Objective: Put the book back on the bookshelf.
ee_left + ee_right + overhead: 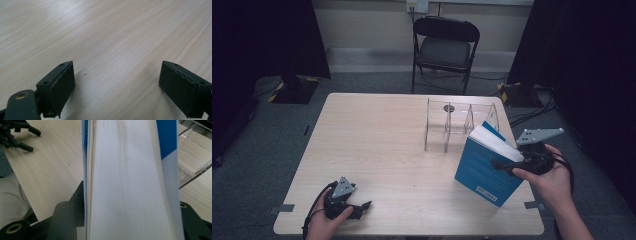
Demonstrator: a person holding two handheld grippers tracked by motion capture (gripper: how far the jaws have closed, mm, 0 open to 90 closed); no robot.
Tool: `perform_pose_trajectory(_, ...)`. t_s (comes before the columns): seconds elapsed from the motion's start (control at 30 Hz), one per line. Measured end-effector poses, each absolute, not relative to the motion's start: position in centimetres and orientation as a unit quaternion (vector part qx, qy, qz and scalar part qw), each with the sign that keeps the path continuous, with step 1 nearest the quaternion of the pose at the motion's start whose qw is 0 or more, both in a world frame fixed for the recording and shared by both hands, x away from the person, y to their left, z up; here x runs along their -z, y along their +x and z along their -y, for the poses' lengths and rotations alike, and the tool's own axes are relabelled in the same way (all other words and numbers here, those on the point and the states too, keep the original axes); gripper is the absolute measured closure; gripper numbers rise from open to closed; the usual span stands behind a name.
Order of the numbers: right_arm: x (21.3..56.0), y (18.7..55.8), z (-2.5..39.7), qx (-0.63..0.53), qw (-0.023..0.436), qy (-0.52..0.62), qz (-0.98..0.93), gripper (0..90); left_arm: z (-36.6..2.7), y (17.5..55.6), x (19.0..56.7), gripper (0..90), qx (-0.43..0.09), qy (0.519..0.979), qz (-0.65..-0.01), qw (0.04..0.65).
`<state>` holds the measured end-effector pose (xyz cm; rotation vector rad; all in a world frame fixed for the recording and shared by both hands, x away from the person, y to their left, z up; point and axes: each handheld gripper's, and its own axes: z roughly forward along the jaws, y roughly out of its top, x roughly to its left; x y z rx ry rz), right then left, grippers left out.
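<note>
A thick blue book stands tilted on the table's right side, its white page edge facing the right gripper view. My right gripper is shut on it, one black jaw on each cover. Just behind the book stands a clear acrylic rack with upright dividers, seen again in the right gripper view. My left gripper rests low at the table's front left corner, open with nothing between its fingers; it hovers just above bare wood.
The light wooden table has free room across its left and middle. A black folding chair stands beyond the far edge. Dark curtains and cables border both sides. The left gripper also appears far off in the right gripper view.
</note>
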<state>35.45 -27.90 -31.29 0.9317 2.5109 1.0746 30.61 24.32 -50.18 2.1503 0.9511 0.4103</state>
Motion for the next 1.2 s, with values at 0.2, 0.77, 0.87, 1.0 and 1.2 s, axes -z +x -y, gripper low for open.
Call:
perform_pose_trajectory(0.2,31.3,35.6,27.8,-0.361,0.129,0.319,-0.867,47.3,-24.3,30.6,50.2,13.6,-0.16,0.837,-0.371,0.37)
perform_pose_trajectory(0.77,31.1,35.3,27.2,-0.327,0.131,0.317,-0.88,53.4,-24.2,30.6,50.2,13.3,-0.159,0.839,-0.367,0.368)
perform_pose_trajectory(0.87,31.1,35.2,27.2,-0.329,0.136,0.319,-0.878,55.6,-24.1,30.6,50.2,13.4,-0.159,0.839,-0.366,0.37)
perform_pose_trajectory(1.0,31.1,35.1,27.2,-0.337,0.131,0.323,-0.874,59.7,-24.1,30.6,50.2,13.3,-0.159,0.839,-0.367,0.37)
perform_pose_trajectory(1.2,31.1,34.7,26.9,-0.337,0.138,0.322,-0.874,60.5,-24.1,30.6,50.2,13.3,-0.159,0.839,-0.366,0.37)
